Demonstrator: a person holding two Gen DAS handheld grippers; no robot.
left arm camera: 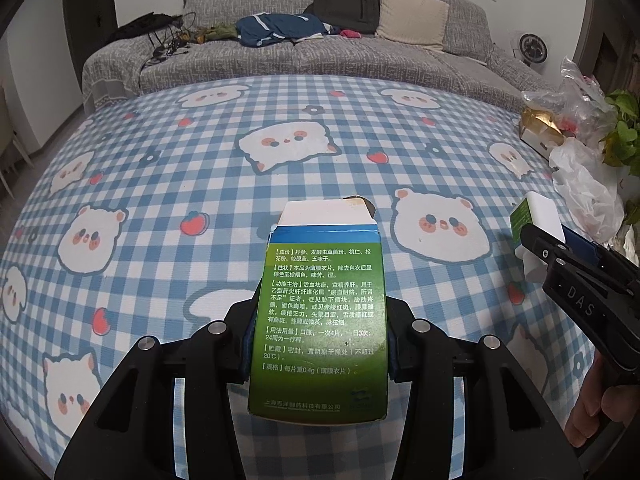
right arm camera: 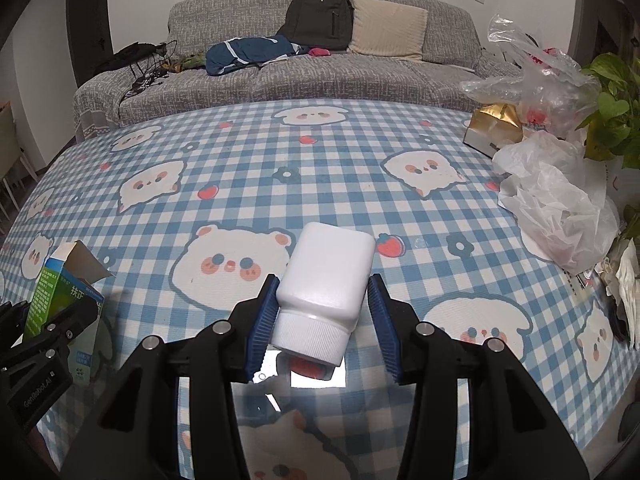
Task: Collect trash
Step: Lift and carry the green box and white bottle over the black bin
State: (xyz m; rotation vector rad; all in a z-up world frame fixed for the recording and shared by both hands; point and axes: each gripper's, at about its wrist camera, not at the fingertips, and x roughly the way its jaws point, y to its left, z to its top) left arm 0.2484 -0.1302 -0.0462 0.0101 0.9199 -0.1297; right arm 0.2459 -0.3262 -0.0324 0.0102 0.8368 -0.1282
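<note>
My left gripper point(left arm camera: 320, 344) is shut on a green and blue medicine box point(left arm camera: 320, 312) with its top flap open, held above the checked tablecloth point(left arm camera: 160, 152). The box also shows in the right wrist view point(right arm camera: 60, 296) at the far left. My right gripper point(right arm camera: 322, 316) is shut on a white plastic pill bottle point(right arm camera: 326, 276), cap toward the camera, its body between the blue pads. In the left wrist view the right gripper point(left arm camera: 548, 244) holds the bottle point(left arm camera: 538, 216) at the right edge.
Crumpled plastic bags point(right arm camera: 556, 200), a gold box point(right arm camera: 494, 124) and a leafy plant point(right arm camera: 612, 108) crowd the table's right side. A grey sofa point(right arm camera: 320, 72) with a backpack point(right arm camera: 320, 16), a cushion and clothes stands behind the table.
</note>
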